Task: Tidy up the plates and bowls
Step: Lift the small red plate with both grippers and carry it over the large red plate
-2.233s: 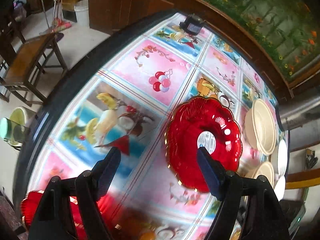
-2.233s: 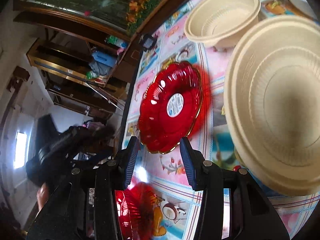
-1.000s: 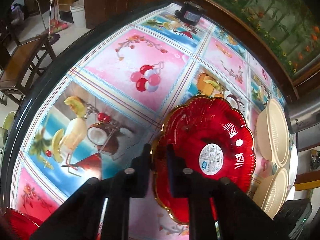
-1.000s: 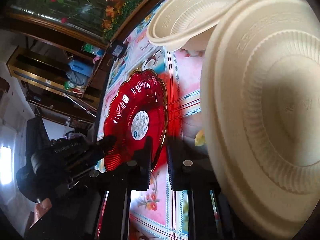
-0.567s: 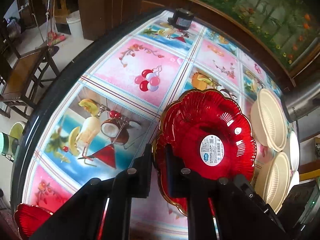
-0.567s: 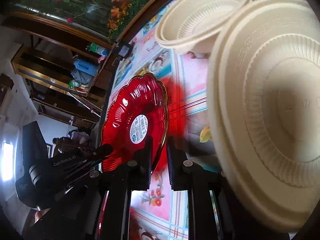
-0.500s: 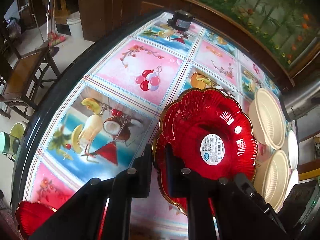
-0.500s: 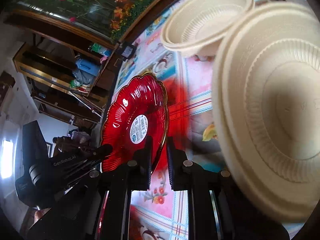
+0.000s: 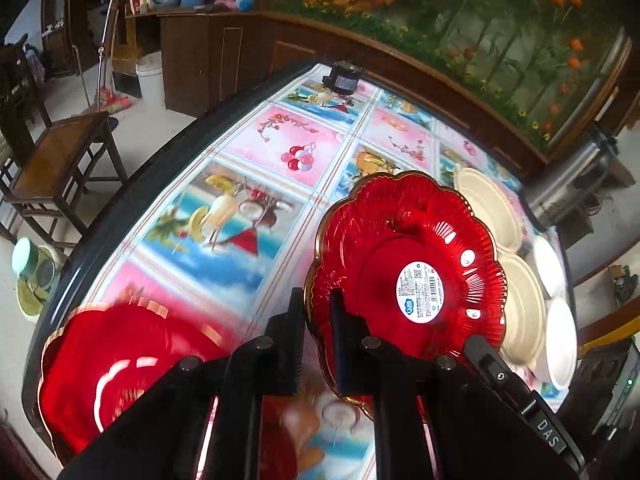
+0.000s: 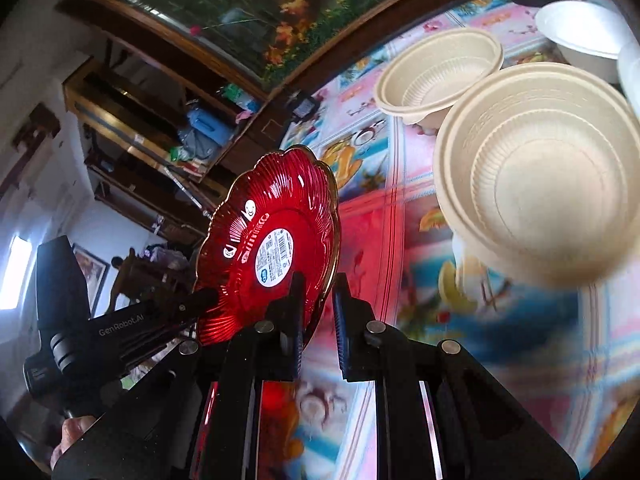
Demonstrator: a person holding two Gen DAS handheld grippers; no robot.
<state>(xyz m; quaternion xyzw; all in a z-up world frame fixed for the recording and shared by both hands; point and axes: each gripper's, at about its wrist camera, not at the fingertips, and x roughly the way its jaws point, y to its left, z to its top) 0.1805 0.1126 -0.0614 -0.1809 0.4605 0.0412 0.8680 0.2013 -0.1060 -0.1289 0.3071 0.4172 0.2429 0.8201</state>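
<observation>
Both grippers pinching red plate rim, lifted off tablecloth: left gripper, right gripper. Second red plate sitting at table edge; beige bowls crowding right.

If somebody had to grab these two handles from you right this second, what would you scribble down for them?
Left gripper: shut on the rim of the red plate, which is lifted off the table.
Right gripper: shut on the same plate's opposite rim.
Second red plate: on the table at the near left edge.
Beige bowls and a white bowl: on the right side, not stacked.
Done: one plate picked up.
Left: probably set it onto the second red plate, then gather the bowls.
</observation>
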